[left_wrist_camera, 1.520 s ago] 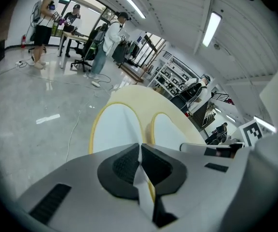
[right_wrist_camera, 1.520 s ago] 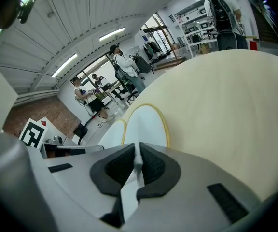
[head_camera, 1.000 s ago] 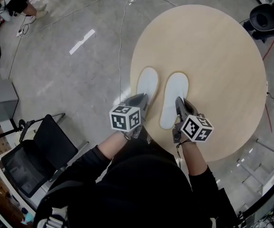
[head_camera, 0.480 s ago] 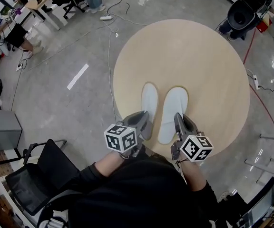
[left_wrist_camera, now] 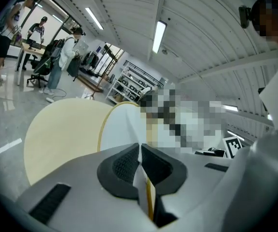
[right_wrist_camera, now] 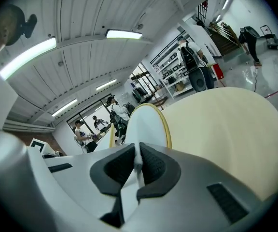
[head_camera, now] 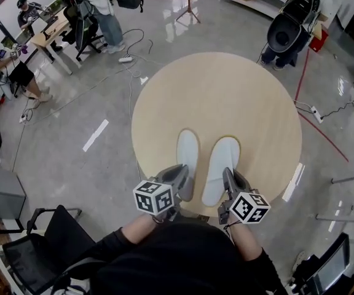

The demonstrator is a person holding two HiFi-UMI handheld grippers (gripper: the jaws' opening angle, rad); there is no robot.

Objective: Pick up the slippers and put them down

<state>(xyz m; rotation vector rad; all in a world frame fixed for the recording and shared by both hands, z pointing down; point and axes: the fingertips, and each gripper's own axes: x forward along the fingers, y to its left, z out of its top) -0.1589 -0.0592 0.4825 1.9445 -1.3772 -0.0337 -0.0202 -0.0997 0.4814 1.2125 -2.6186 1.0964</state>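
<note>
Two white slippers with thin yellow edging are held side by side over the near part of the round beige table [head_camera: 226,91]. My left gripper [head_camera: 185,188] is shut on the heel of the left slipper [head_camera: 187,151]. My right gripper [head_camera: 227,182] is shut on the heel of the right slipper [head_camera: 221,163]. In the left gripper view the left slipper [left_wrist_camera: 122,129] runs out from the shut pads of the left gripper [left_wrist_camera: 140,167], with the table [left_wrist_camera: 62,134] behind it. In the right gripper view the right slipper [right_wrist_camera: 146,124] rises from the right gripper [right_wrist_camera: 138,167], the table [right_wrist_camera: 221,129] to its right.
A black office chair [head_camera: 29,251] stands at the lower left. Several people are at desks [head_camera: 48,32] at the top left, one standing with a backpack [head_camera: 103,5]. Cables [head_camera: 131,72] trail over the grey floor. A black round device [head_camera: 283,39] stands beyond the table's far right.
Both grippers have risen with the slippers clamped in them. The table now looks smaller and lower, and more of the room shows at the top.
</note>
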